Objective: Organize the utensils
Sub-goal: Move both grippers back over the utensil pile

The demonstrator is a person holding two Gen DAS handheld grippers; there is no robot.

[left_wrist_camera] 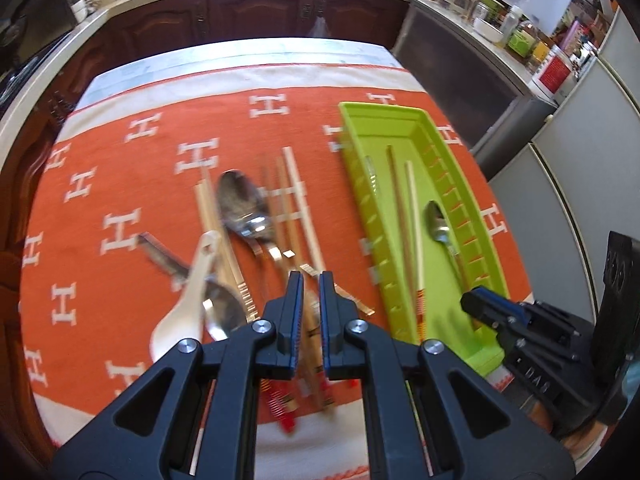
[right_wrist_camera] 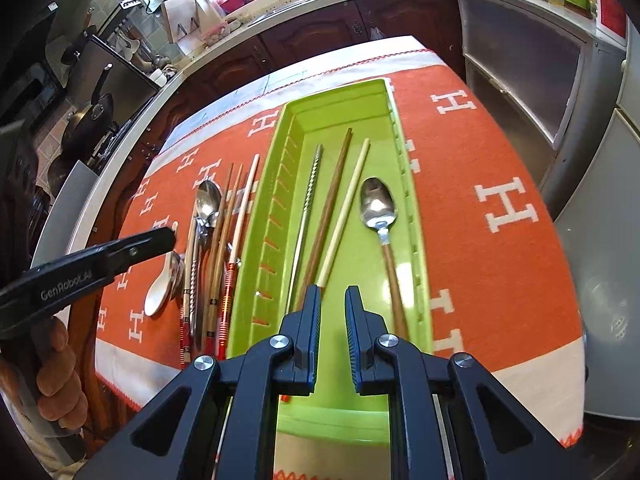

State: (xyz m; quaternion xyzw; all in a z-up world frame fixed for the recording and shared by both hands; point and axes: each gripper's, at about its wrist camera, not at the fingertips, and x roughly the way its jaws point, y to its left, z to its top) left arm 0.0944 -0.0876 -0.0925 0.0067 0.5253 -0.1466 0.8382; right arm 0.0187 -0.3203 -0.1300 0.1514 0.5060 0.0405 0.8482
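Evidently sorting was partway along: the green tray [right_wrist_camera: 340, 92] lay lengthwise on the orange cloth [right_wrist_camera: 500, 140] over the worktop [left_wrist_camera: 224, 50] and already held a metal chopstick [right_wrist_camera: 310, 188], a brown chopstick [right_wrist_camera: 330, 200], a pale chopstick [right_wrist_camera: 346, 208] and a wooden-handled spoon [right_wrist_camera: 378, 204]. The right tongs [right_wrist_camera: 333, 300] hovered over the tray's near end, jaws slightly parted, nothing between the pads. The left tongs [left_wrist_camera: 310, 284] stood closed above the loose pile beside the tray; the view was blurred, and no utensil could be made out in their grip. The pile included a steel spoon [right_wrist_camera: 208, 200], a white ceramic spoon [right_wrist_camera: 158, 292] and several loose chopsticks [right_wrist_camera: 230, 220], overlapping. Judgement: chopsticks were light, stiff and thin, likely to roll or pivot; best pinched near the banded thick end, across the shaft. Steel spoons looked slick; the handle's neck seemed the safer hold. The ceramic spoon appeared smooth and chippable, wanting a gentle set-down.
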